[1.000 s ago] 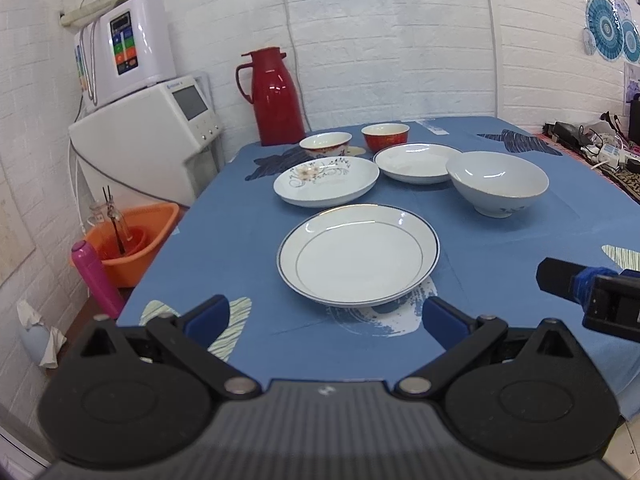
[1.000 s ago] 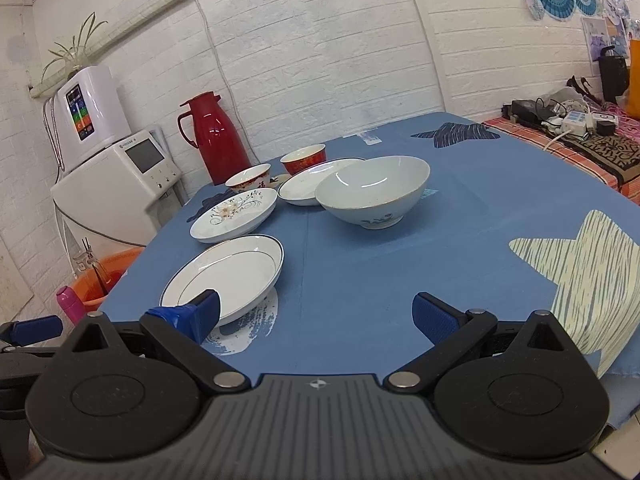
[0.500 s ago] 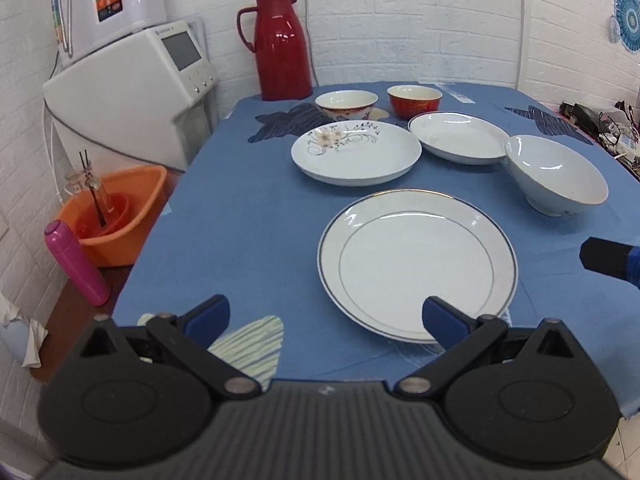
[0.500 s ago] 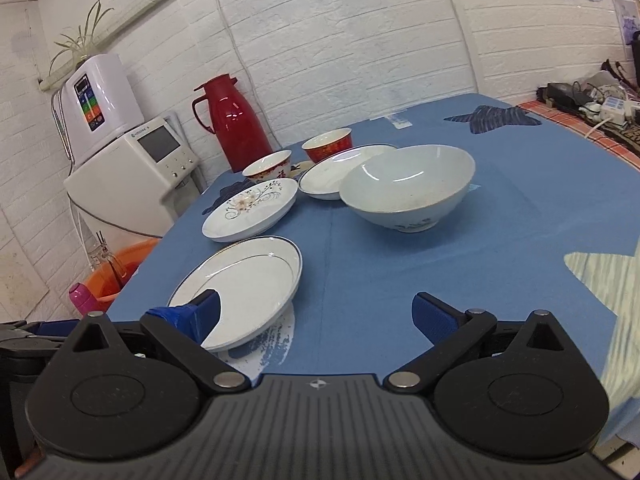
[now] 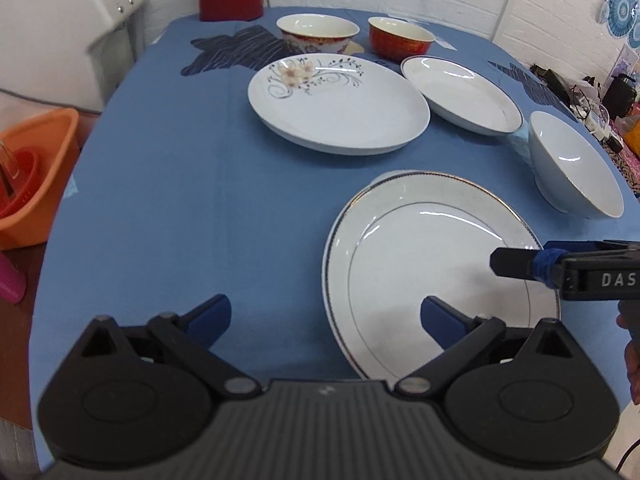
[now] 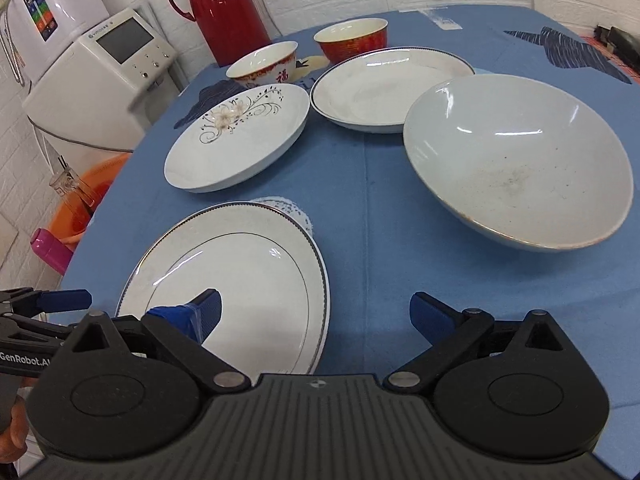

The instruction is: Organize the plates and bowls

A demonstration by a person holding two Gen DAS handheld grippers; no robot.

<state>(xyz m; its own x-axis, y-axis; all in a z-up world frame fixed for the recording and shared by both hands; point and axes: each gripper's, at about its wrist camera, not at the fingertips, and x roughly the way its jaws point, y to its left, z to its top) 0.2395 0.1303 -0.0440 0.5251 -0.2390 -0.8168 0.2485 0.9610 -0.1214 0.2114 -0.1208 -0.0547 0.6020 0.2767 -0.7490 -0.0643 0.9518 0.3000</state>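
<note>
A gold-rimmed white plate (image 5: 436,264) (image 6: 236,280) lies nearest on the blue tablecloth (image 5: 180,184). Behind it lie a flower-patterned plate (image 5: 336,104) (image 6: 240,136) and a plain white plate (image 5: 460,92) (image 6: 388,88). A large white bowl (image 5: 572,168) (image 6: 516,160) stands to the right. A red-and-white bowl (image 5: 318,34) (image 6: 264,66) and a red bowl (image 5: 400,38) (image 6: 352,40) stand at the back. My left gripper (image 5: 324,314) is open, its right finger over the near plate's left edge. My right gripper (image 6: 316,312) is open and empty, its left finger over the same plate.
A red thermos (image 6: 220,8) stands at the table's back left. A white appliance (image 6: 104,68) stands left of the table, with an orange basin (image 5: 32,176) and a pink bottle (image 6: 52,246) below. Cables and clutter (image 5: 592,96) lie at the far right.
Both grippers have moved forward and lower over the table. The near plate now sits under their fingers. The dishes have not moved.
</note>
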